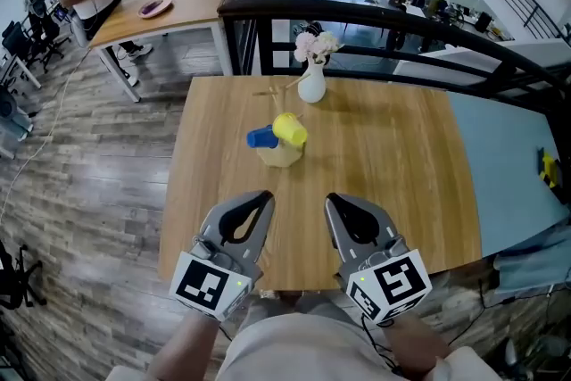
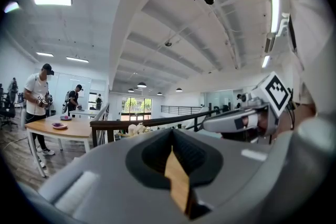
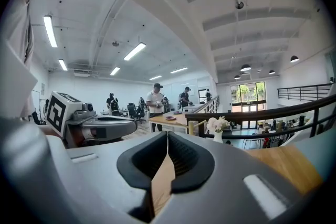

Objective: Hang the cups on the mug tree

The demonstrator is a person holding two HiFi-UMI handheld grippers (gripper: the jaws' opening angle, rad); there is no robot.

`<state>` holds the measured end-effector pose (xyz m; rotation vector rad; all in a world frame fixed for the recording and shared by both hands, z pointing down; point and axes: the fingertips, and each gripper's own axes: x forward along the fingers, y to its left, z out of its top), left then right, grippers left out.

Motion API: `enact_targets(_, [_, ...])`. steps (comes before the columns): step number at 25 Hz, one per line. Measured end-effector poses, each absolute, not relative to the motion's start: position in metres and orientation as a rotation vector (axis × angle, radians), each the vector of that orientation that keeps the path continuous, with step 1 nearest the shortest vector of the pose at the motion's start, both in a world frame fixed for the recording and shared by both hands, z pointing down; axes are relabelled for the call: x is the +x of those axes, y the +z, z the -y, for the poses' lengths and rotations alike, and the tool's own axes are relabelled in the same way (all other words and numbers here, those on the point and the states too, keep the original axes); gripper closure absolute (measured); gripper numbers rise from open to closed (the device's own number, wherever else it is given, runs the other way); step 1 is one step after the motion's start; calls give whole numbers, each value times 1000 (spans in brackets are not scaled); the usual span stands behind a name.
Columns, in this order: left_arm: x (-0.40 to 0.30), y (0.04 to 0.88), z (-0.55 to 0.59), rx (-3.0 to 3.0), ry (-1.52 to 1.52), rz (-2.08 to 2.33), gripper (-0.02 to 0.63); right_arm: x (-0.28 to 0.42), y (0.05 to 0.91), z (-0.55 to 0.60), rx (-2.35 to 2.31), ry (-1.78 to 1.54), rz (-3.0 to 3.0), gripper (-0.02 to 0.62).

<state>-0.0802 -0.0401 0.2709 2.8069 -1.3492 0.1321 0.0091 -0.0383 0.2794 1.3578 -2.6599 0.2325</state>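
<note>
Cups: yellow cup (image 1: 290,129), blue cup (image 1: 260,137) clustered mid-table (image 1: 401,192), near vase (image 1: 311,85) | judged light, rigid, slick, breakable; grip at rim or handle | left gripper (image 1: 264,199), right gripper (image 1: 333,201): jaws together, empty.

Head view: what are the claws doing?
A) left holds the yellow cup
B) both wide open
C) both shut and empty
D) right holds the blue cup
C: left claw and right claw are closed on nothing, while the yellow cup and blue cup sit farther up the table.
</note>
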Motion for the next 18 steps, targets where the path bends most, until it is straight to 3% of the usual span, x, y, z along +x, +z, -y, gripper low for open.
enact_targets(11, [6, 285, 54, 2882, 134, 1093, 603, 82, 297, 38, 1563, 283, 2520, 475])
enact_targets(18, [74, 313, 52, 2923, 171, 891, 604, 144, 320, 28, 1696, 341, 2391, 442])
